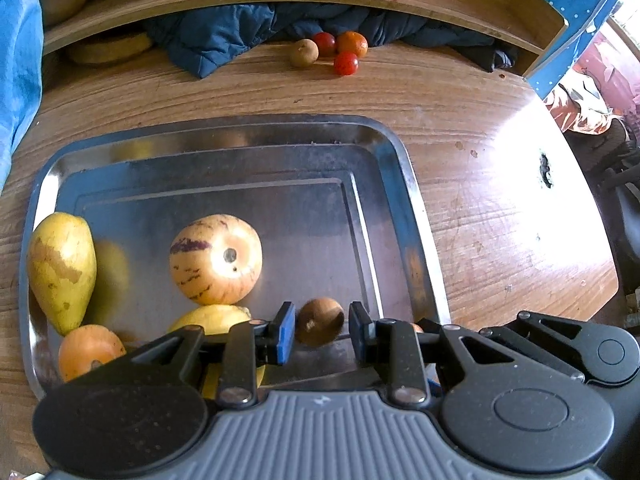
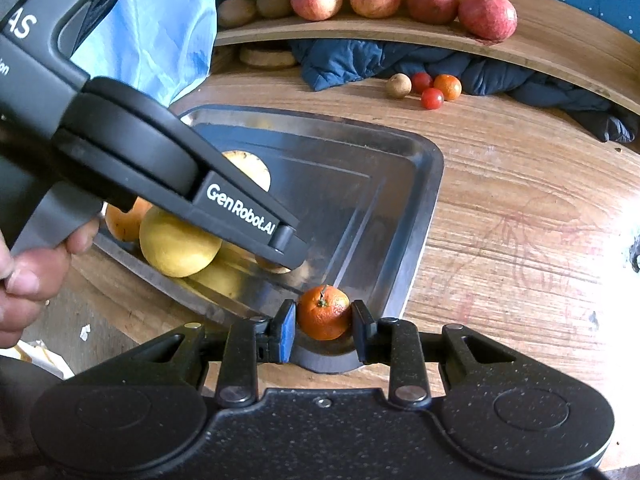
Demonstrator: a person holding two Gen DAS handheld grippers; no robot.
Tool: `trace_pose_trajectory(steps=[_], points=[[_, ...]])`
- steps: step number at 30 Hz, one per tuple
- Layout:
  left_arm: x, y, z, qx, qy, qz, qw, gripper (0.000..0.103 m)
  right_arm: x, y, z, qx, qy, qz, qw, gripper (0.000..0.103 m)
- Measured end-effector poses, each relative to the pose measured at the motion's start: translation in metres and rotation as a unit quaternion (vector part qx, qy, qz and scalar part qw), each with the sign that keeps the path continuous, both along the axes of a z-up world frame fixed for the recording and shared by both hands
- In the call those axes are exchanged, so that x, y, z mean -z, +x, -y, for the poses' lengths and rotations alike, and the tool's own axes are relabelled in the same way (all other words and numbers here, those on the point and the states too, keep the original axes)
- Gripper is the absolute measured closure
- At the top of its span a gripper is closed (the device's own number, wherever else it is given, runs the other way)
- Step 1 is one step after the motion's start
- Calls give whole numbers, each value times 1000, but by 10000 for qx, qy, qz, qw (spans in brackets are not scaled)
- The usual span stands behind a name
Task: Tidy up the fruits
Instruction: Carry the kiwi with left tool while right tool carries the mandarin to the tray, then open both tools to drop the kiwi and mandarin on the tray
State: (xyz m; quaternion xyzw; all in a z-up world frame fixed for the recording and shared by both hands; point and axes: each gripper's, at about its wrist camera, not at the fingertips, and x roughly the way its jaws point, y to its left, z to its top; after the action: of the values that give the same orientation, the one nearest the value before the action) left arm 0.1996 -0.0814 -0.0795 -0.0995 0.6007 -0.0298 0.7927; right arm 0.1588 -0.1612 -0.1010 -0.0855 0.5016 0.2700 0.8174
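Observation:
A steel tray (image 1: pixel 240 130) lies on the wooden table and holds a yellow-green pear (image 1: pixel 60 268), a striped pale melon (image 1: pixel 216 258), a lemon (image 1: pixel 212 318) and an orange (image 1: pixel 88 348). My left gripper (image 1: pixel 321 318) points steeply down over the tray's near right part, shut on a small brown round fruit (image 1: pixel 320 322). My right gripper (image 2: pixel 324 320) is shut on a small mandarin (image 2: pixel 324 312) above the tray's near corner (image 2: pixel 400 300). In the right wrist view the left gripper's body (image 2: pixel 240 208) crosses over the lemon (image 2: pixel 178 244), with a person's hand (image 2: pixel 24 276) on its handle.
At the table's far side lie another brown fruit (image 1: pixel 304 53), two cherry tomatoes (image 1: pixel 346 63) and a small mandarin (image 1: pixel 351 43), in front of a blue jacket (image 1: pixel 224 36). Above them a wooden shelf (image 2: pixel 540 40) carries apples (image 2: pixel 488 16) and kiwis. A light blue cloth (image 2: pixel 160 28) hangs at the left.

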Motion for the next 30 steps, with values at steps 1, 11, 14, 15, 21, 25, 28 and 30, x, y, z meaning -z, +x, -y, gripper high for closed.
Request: trace_pose_trajectory(steps=[1,11,14,15,21,25,28,30], points=[[0,-1,0,-7,5,-1,10000,72,0,-1,0,-12,-4,2,10000,72],[-8,-6,-2,-32,94,52,9999,56,-2,-1,-1,-77,-25,84,9999,67],[-12,-7,-3,2,139,57,9999,49,-4,-2,-1,-87,-3,137,9999,59],[-13,-8,-3,4,160,66,9999,46,-5,-2,0,-80,9,154,9998,57],[-28,-13,-9,8,213,168,9996,32,-11,-2,4,12,119,224,9997,43],[-38,-18,-16,27,207,233,9995,23,-14,-1,6,69,194,237,9995,34],[-45,-22,-21,39,271,250,9993,14,-16,-2,6,66,220,253,9994,27],[-48,-26,-27,32,329,224,9992,11,-17,-2,5,50,234,266,9994,24]])
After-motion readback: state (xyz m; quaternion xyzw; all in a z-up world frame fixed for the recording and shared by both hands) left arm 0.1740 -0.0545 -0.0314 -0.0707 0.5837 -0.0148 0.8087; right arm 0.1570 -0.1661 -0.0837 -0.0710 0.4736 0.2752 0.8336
